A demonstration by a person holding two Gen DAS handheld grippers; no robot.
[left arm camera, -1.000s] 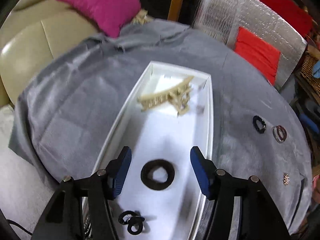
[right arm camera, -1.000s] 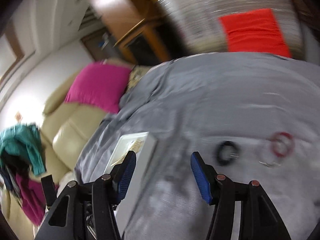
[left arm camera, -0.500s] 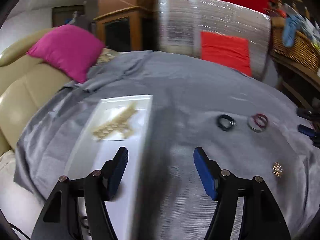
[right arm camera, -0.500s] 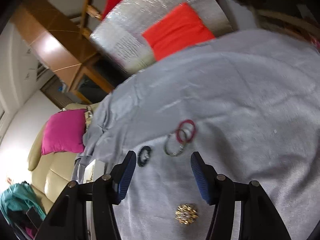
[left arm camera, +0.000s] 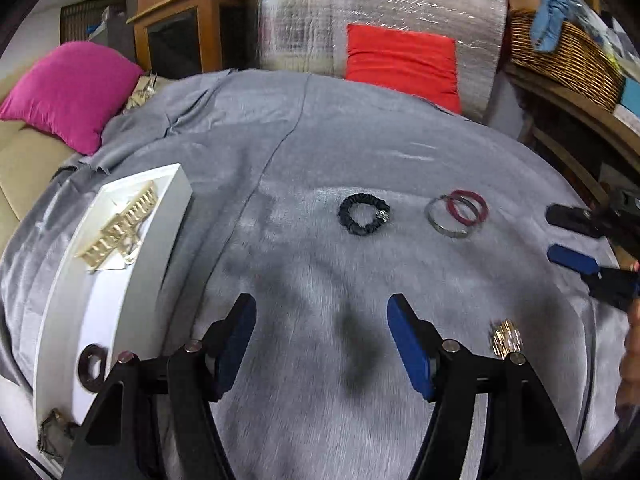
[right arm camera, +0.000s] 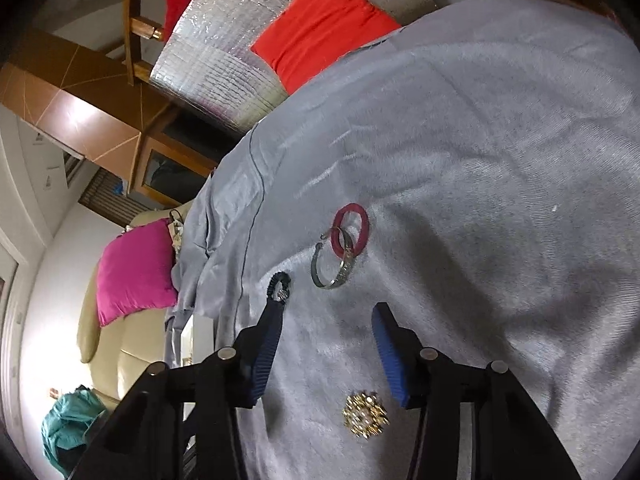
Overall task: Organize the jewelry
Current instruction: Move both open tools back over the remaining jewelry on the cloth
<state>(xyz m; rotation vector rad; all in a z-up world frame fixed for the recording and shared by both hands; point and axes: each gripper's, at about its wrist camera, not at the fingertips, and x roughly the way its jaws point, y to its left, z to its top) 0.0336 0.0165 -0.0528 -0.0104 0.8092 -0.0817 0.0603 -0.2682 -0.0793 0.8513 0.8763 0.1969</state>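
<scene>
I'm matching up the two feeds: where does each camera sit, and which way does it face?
Left wrist: on the left gripper, looking forward and down over the grey cloth; white tray at left, its own open fingers below, the right gripper at far right.
Right wrist: on the right gripper, rolled sideways, facing across the cloth; its own fingers show.
Shared: black scrunchie, red bangle, silver bangle, gold brooch.

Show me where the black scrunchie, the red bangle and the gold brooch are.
black scrunchie (left arm camera: 363,214): left wrist view, on its fabric band, left side.
red bangle (right arm camera: 352,231): right wrist view, on the red rim.
gold brooch (right arm camera: 365,414): right wrist view, on its beaded centre.
</scene>
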